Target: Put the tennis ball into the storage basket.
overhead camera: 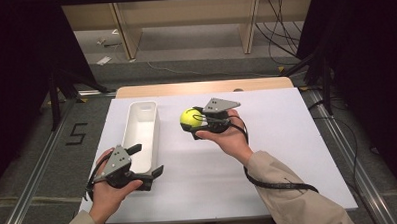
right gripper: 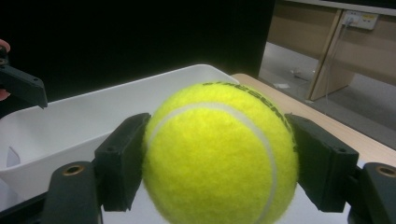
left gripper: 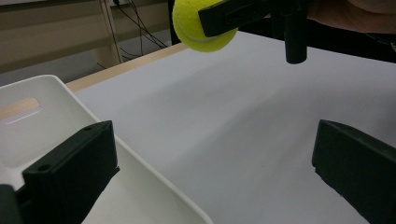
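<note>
Above the white surface [overhead camera: 287,139], my right gripper [overhead camera: 201,123] clamps its jaws on a tennis ball [overhead camera: 190,119]; my left gripper [overhead camera: 149,160], jaws apart, straddles the white bin's [overhead camera: 137,136] near wall.

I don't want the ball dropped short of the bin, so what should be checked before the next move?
1. Right gripper shut on the tennis ball: ok, both jaws press its sides.
2. Ball lifted off the white board: ok.
3. Ball over the white bin: not ok, it hangs beside the bin's right wall.
4. Bin free to take the ball: ok, nothing shows in the part of its inside that can be seen.
5. Left gripper out of the way: not ok, open at the bin's near end, one jaw over its inside.
</note>
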A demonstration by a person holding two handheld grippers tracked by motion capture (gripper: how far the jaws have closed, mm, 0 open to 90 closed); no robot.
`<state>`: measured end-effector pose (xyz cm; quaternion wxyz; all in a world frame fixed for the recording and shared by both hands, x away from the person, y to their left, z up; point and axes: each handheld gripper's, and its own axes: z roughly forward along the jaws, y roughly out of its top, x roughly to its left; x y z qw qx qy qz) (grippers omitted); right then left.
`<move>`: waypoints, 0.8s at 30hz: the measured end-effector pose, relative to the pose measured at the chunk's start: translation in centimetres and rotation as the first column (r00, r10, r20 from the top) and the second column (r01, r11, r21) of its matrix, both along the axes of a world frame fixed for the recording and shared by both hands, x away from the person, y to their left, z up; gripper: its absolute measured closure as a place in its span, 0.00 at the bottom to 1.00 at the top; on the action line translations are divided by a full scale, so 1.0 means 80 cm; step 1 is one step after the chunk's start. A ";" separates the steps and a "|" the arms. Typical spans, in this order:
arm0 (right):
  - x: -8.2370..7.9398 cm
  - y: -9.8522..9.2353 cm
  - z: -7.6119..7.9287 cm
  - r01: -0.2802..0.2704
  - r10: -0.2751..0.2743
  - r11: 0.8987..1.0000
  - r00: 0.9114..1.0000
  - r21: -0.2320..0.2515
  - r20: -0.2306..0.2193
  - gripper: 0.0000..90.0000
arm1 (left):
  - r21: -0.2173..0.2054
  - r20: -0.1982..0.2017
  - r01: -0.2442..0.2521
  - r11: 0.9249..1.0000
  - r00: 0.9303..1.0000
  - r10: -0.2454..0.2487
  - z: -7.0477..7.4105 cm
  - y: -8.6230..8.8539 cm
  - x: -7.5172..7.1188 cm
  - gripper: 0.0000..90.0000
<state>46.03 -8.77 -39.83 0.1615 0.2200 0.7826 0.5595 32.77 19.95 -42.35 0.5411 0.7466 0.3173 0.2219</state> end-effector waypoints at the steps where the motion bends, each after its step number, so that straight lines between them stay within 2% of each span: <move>1: 0.000 0.001 0.000 0.000 0.000 1.000 1.000 0.002 -0.001 0.30 | 0.001 -0.001 0.000 1.000 1.000 0.000 0.000 0.000 0.000 0.00; 24: 0.004 0.015 0.000 -0.014 0.014 1.000 1.000 0.006 -0.001 0.30 | -0.001 0.000 0.002 1.000 1.000 -0.002 0.000 0.000 0.000 0.00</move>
